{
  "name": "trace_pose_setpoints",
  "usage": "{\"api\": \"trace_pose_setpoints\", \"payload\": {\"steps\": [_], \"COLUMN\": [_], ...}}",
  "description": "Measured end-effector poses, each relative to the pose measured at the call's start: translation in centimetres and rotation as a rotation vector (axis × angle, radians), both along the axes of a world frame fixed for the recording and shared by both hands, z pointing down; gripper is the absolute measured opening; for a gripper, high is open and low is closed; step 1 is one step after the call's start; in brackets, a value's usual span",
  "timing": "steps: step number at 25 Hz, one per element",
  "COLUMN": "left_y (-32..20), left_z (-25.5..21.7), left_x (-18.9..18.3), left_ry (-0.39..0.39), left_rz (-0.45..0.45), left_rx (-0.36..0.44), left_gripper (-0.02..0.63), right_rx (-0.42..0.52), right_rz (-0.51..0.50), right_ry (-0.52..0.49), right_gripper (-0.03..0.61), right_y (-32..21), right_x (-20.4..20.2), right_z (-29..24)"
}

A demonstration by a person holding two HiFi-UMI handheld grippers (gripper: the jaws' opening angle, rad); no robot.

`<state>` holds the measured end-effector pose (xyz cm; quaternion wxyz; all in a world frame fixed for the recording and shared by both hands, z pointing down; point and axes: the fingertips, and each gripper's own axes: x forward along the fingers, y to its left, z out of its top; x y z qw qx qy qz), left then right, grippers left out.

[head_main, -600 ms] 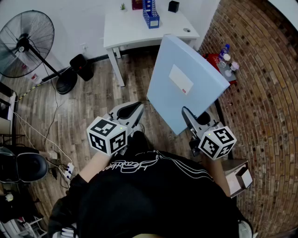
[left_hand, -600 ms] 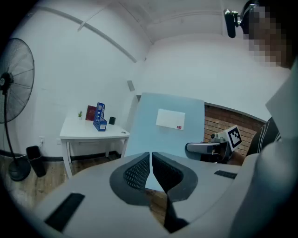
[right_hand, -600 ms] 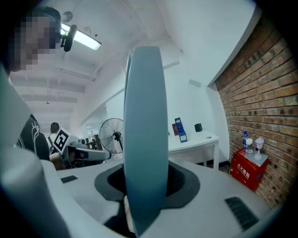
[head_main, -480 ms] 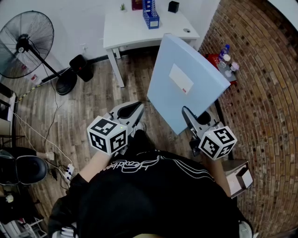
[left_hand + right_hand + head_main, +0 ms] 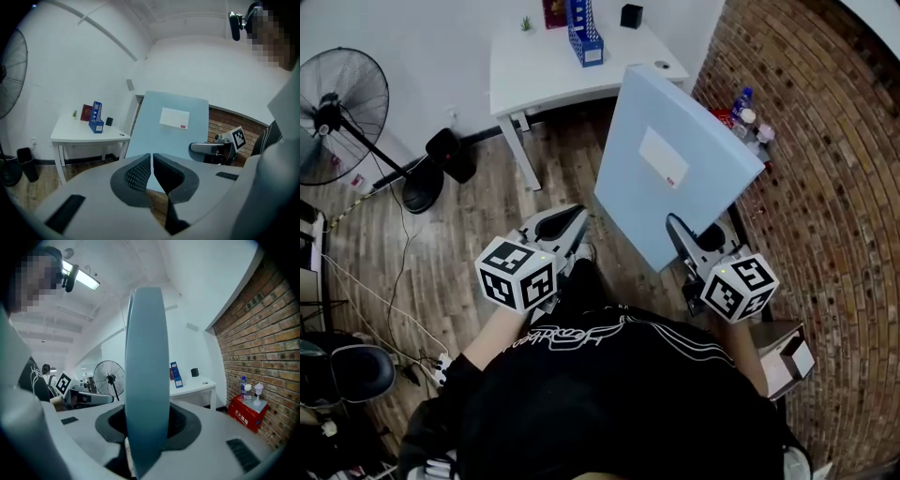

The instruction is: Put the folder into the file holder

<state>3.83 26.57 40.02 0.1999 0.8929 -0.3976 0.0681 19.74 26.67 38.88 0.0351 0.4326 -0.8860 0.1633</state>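
Observation:
A large light-blue folder [image 5: 675,164] with a white label stands upright in front of me, held by its lower edge in my right gripper [image 5: 675,228], whose jaws are shut on it. In the right gripper view the folder's spine [image 5: 146,376] rises edge-on between the pads. My left gripper [image 5: 572,220] hangs to the folder's left with nothing in it, jaws shut; its pads [image 5: 139,173] almost touch. A blue file holder [image 5: 583,33] stands on the white table [image 5: 544,75] far ahead, also seen as the file holder [image 5: 96,119] in the left gripper view.
A black cup [image 5: 631,15] and a small plant [image 5: 525,22] sit on the table. A standing fan [image 5: 337,122] is at the left, a brick wall [image 5: 825,187] at the right with a red box and bottles [image 5: 748,122]. Cables run over the wooden floor at left.
The table and fan have shifted left and down in the head view, as the view turned slightly. Both grippers and the folder keep the same pose.

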Motion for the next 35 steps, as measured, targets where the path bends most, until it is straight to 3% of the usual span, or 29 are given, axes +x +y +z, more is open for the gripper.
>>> {"api": "trace_pose_setpoints", "payload": {"steps": [8,22,29,35], "left_y": [-7.2,-27.9,-35.9,-39.7], "left_z": [0.9,2.1,2.4,1.7], "left_x": [-0.7,-5.2,-7.2,-8.2], "left_ry": [0.001,-0.008,-0.005,-0.03], "left_rz": [0.011,0.024,0.037,0.045], "left_rx": [-0.023,-0.094,-0.085,-0.052], "left_gripper": [0.043,0.043,0.043,0.043], "right_rx": [-0.019,-0.057,-0.038,-0.004], "right_rz": [0.027,0.092,0.116,0.157], "right_ry": [0.004,0.005,0.037,0.049], "right_gripper": [0.152,0.152,0.152,0.15], "right_y": [-7.4,-27.7,-35.7,-40.1], "right_x": [-0.5,-4.8,-7.3,-8.8], "right_z": [0.5,0.5,0.3,-0.2]}}
